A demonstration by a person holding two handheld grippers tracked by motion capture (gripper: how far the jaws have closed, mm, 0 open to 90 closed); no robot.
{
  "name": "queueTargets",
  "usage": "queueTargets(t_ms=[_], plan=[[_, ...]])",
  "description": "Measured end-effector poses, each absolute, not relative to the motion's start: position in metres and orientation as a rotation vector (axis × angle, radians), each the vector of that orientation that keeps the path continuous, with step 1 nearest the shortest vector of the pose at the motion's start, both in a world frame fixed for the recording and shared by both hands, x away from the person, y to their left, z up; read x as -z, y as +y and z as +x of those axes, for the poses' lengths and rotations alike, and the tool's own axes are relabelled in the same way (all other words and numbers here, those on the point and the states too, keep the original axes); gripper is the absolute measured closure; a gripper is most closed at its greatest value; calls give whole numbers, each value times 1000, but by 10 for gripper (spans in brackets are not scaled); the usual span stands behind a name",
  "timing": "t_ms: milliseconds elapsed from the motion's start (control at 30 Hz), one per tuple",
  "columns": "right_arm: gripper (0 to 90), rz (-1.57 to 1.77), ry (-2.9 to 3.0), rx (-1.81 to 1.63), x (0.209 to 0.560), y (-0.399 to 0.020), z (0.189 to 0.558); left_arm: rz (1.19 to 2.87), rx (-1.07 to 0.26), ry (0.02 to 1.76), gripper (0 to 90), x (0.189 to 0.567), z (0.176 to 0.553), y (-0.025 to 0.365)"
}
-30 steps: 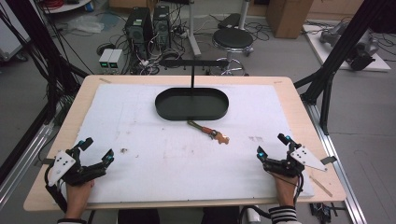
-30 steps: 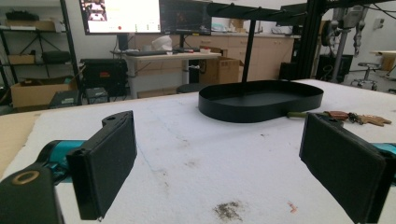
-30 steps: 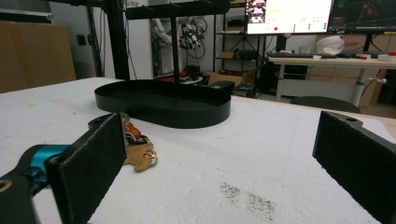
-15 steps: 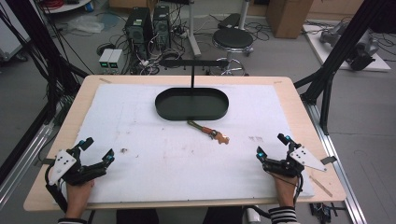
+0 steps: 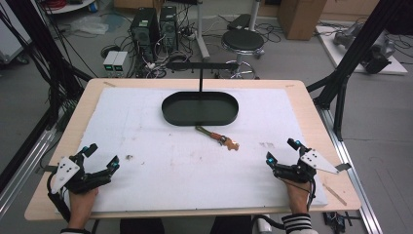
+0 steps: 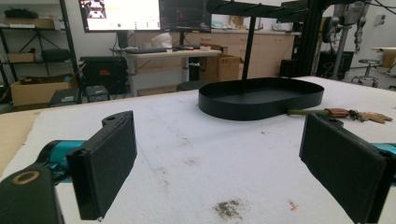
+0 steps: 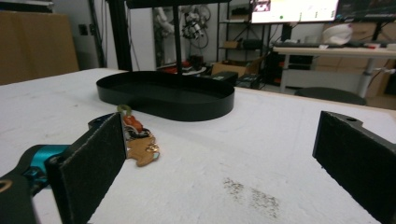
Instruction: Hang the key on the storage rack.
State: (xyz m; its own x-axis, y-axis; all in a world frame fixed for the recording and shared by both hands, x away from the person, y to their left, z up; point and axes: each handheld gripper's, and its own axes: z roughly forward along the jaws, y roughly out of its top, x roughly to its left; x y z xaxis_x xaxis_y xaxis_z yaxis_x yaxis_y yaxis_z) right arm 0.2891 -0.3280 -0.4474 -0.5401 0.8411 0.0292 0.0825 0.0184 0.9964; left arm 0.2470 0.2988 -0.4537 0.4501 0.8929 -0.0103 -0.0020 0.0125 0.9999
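Left gripper (image 5: 100, 160): spread, empty, near left.
Right gripper (image 5: 281, 151): spread, empty, near right.
Keychain (image 5: 218, 138): centre, just near the tray (image 5: 170, 113).
Step, likely: approach low, pinch the keychain's middle.

High view overhead, facing forward-down; both gripper views low, near table, sharing black tray (image 5: 199, 108).

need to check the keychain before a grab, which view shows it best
The right gripper view: the keychain lies close, its tan charm clear, partly behind one jaw. The high view shows it whole but small, beside the black tray. The left gripper view shows it far off, edge-on.
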Motion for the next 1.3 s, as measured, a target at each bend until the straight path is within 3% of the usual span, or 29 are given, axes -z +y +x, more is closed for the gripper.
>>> queueTargets(t_ms=[600, 1300], plan=[[20, 827, 2077, -1453, 358, -285, 345, 1391, -844, 868, 115, 453, 248, 299], [23, 743, 2527, -1133, 335, -209, 411, 1391, -830, 878, 115, 453, 250, 299]])
